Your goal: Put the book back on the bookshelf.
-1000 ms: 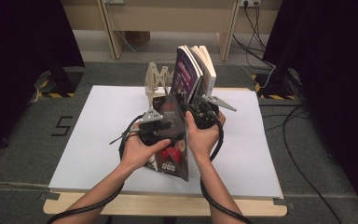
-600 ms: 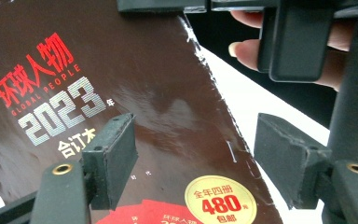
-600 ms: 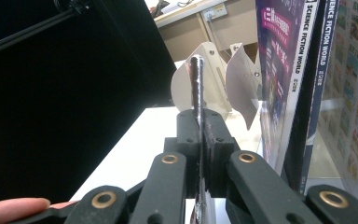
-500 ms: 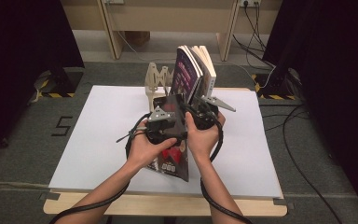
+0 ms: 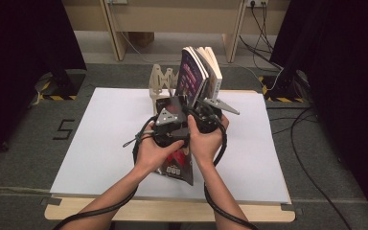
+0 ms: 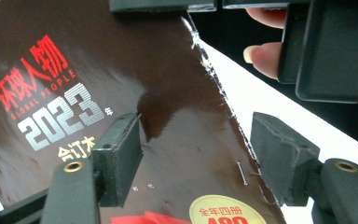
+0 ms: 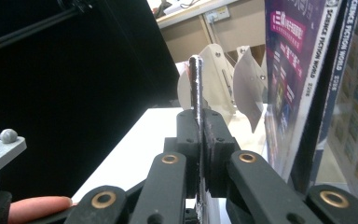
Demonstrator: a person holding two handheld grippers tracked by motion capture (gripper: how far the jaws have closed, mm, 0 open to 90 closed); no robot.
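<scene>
A dark brown magazine [image 5: 178, 166] with red and white lettering stands tilted up at the middle of the table. My right gripper [image 7: 199, 140] is shut on its top edge, which runs thin and upright between the pads. My left gripper [image 6: 200, 161] faces the cover [image 6: 74, 107] from close by. Its jaws stand wide and have just been closing a little. The magazine's stapled spine edge [image 6: 223, 112] lies between them, and neither pad presses on it. In the high view both hands meet over the magazine, left gripper [image 5: 170, 128] beside right gripper [image 5: 205, 120].
Behind the hands a wooden slotted rack [image 5: 160, 82] holds a purple magazine [image 5: 191, 76] and other upright books [image 5: 212, 67], close on the right in the right gripper view [image 7: 293, 70]. A white board [image 5: 100, 139] covers the table. Cables lie on the floor at the right.
My left gripper has edged right, closer to the magazine cover and the right hand. The right gripper and the magazine have kept still.
</scene>
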